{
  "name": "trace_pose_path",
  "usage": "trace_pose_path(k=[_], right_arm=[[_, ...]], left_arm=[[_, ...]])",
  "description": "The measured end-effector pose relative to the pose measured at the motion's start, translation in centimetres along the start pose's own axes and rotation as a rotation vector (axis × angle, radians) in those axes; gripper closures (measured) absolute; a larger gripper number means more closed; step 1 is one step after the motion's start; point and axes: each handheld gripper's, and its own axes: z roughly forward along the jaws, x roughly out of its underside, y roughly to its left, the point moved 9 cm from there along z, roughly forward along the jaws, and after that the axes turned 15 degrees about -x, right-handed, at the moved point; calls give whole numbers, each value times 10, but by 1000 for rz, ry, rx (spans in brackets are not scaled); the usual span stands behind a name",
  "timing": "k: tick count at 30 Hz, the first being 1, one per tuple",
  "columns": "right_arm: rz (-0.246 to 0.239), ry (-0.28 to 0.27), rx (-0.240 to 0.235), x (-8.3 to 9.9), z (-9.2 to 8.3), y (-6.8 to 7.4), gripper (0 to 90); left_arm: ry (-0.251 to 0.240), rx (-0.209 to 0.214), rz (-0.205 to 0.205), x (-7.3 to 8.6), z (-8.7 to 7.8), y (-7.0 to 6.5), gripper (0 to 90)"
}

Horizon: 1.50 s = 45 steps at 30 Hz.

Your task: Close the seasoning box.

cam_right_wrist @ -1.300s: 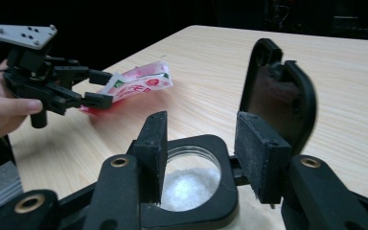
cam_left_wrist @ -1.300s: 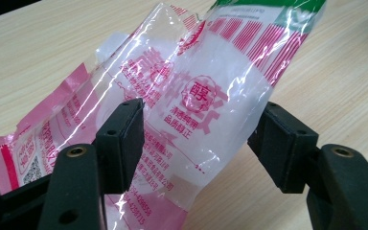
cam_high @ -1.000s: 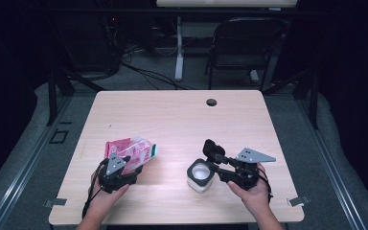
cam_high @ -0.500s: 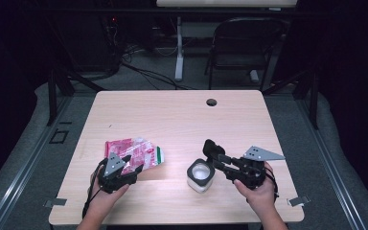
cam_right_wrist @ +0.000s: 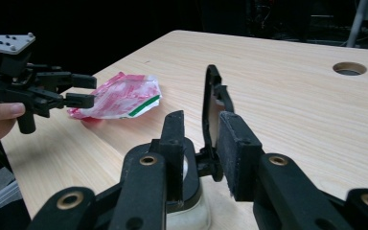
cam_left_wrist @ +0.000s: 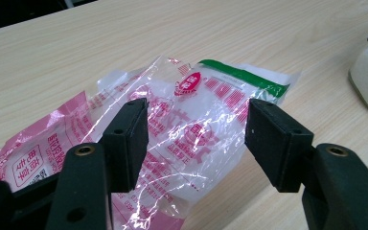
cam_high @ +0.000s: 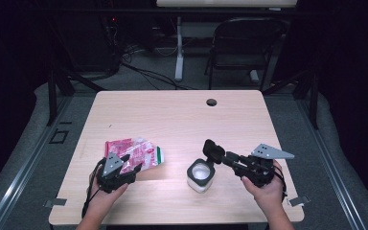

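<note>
Right tongs [cam_right_wrist: 199, 158] lifted, narrower now around jar lid [cam_right_wrist: 213, 103] (upright).

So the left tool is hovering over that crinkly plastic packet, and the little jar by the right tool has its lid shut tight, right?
Not quite. The jar is open: its flip lid stands upright on its hinge, as the right gripper view shows, with the right tool at it. The left tool does hover over the plastic packet.

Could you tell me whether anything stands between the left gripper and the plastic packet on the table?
Nothing visible does. The left gripper has its jaws open right over the packet, which lies flat on the table. The jar with its raised lid stands off to the side by the right gripper.
</note>
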Motion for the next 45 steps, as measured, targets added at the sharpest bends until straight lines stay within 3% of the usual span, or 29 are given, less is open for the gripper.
trace_pose_path(k=[11,21,28,45], right_arm=[[32,8,43,5,-4,-14,714],[55,7,36,10,3,-21,686],[46,25,20,10,14,-20,686],[8,87,52,18,34,-29,775]], left_arm=[[-7,-1,-13,-1,-1,1,409],[-10,-17,-6,0,-4,2,409],[-3,-38,-23,5,-8,10,410],[11,-75,-42,13,-16,20,409]])
